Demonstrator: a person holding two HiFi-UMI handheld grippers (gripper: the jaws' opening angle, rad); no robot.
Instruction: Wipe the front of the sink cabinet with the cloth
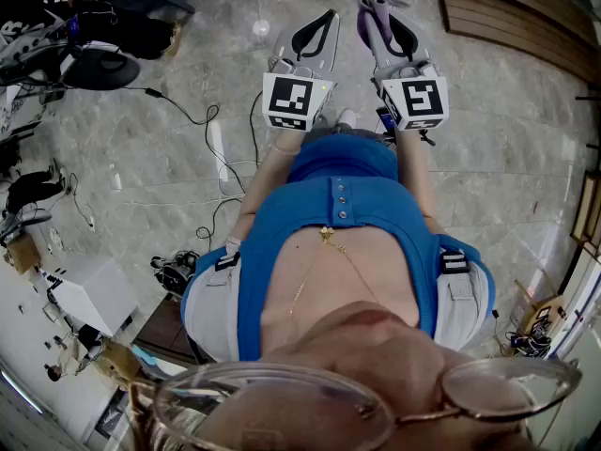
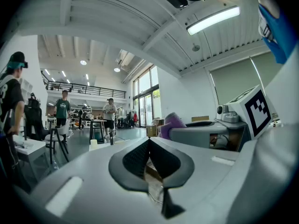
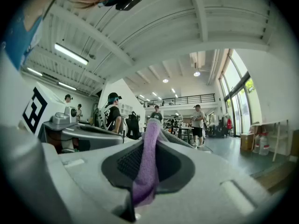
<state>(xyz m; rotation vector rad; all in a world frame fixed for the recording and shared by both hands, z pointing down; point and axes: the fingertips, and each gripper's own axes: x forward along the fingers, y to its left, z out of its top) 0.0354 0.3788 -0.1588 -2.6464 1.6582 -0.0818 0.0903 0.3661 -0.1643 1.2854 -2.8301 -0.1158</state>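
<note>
The purple cloth (image 3: 142, 181) is pinched between the jaws of my right claw (image 3: 150, 139), which are closed down on it. One fold stands up past the tips and a tail hangs below. It looks soft, light and limp (it would flop if held by a corner), so I judge a gathered fold the place to hold it. My left claw (image 2: 149, 148) has its jaws together on nothing. No sink cabinet shows in any view.

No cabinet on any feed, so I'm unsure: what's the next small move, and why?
Probably turn to find the sink cabinet, which no view shows, keeping the right gripper shut on the purple cloth. The left gripper is shut and empty; both point out across the floor.
</note>
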